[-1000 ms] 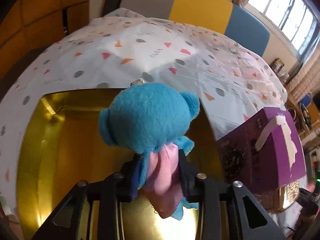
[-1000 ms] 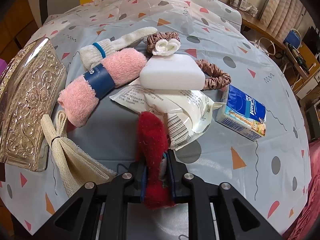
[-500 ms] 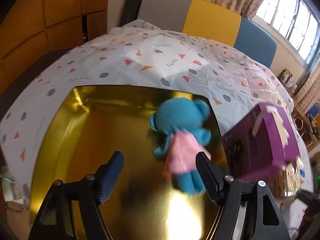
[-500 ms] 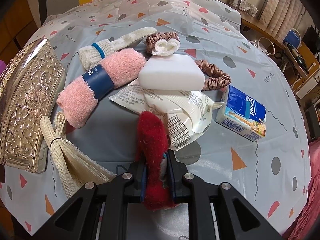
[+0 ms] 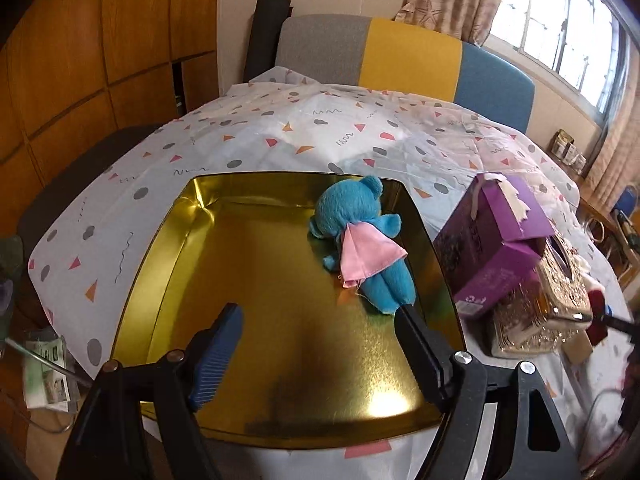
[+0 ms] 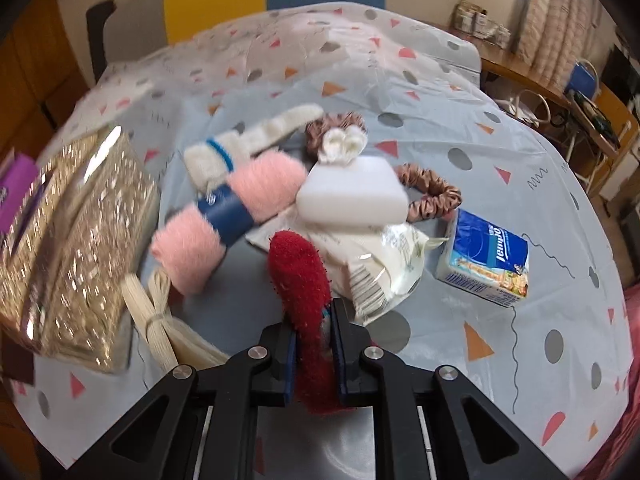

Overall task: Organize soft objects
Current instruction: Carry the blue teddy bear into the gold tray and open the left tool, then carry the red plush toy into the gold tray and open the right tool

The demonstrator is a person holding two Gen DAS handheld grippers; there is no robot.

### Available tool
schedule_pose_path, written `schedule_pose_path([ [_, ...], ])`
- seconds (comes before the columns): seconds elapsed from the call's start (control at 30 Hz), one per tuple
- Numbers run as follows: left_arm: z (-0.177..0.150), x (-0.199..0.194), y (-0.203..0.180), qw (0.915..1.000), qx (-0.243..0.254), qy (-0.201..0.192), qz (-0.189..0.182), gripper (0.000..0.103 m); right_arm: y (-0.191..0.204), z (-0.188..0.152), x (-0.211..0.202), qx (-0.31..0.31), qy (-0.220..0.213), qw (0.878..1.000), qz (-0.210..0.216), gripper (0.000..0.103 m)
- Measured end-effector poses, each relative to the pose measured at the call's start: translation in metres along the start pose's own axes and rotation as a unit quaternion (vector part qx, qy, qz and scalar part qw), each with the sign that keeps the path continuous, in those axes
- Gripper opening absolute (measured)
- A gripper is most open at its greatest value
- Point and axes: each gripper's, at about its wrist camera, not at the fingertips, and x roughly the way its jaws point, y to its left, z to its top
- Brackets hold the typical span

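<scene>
A: The left gripper (image 5: 318,326) is hanging wide open and empty over the gold tin (image 5: 168,240); a second ago it was clamping the blue plush bear (image 5: 362,240), and now the bear is lying face down inside, against the tin's far right wall; one soft thing is looking sorted.

B: And the right gripper (image 6: 313,322) is still pinching the red fuzzy item (image 6: 298,264), lifting it above the pile; the view is blurring, so I'd judge it is heading toward the tin.

A: Room is looking generous; the tin's left and near floor are lying bare; the purple box (image 5: 492,248) and the gold embossed lid (image 6: 76,240) are crowding the tin's right rim, so coming in over them is seeming wiser than skimming low.

B: Pink towel roll (image 6: 228,216), white sponge (image 6: 352,192) and tissue pack (image 6: 486,256) are waiting on the tablecloth (image 6: 520,132).
</scene>
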Motion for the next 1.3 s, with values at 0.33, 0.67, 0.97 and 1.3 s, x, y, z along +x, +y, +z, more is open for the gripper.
schedule_pose_path([
  [0.33,-0.012,-0.002,0.004,0.9998,-0.005,0.012,-0.014,0.083,0.01,0.023,-0.016,0.066,-0.026,0.997,0.014,0.013],
  [0.67,-0.019,0.002,0.009,0.9996,-0.017,0.015,-0.016,0.088,0.013,0.042,-0.018,0.106,-0.012,0.994,0.018,0.013],
  [0.97,-0.022,-0.005,0.021,0.9997,-0.02,0.009,-0.009,0.088,0.079,0.097,-0.047,0.064,-0.062,0.993,0.071,0.013],
  [1.3,-0.023,-0.009,0.037,0.9995,-0.032,0.005,0.005,0.088,0.264,0.087,-0.103,-0.153,-0.09,0.957,0.231,0.013],
])
